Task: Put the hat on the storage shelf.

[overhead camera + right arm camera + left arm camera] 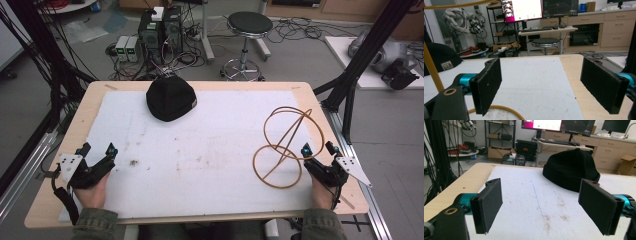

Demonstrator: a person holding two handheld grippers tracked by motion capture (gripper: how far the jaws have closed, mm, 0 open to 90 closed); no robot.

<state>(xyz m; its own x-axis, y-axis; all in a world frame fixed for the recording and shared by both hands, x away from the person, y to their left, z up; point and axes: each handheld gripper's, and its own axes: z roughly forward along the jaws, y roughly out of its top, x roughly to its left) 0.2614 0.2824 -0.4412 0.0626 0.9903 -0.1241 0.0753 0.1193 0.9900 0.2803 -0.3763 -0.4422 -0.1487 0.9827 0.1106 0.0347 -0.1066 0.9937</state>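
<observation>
Left gripper sitting at the near left corner of the table, jaws spread wide, nothing between them. Right gripper sitting at the near right edge, jaws also spread wide and empty, left jaw just beside the wire hoop stand. Stand is standing on the white mat right of centre: thin tan hoops, one ring lying flat near the gripper, a bigger one rising upright behind it, a straight rod crossing through both. Black beanie lying further back, left of centre near the far edge, rounded, dome up, small label patch on its rim; well apart from both grippers
</observation>
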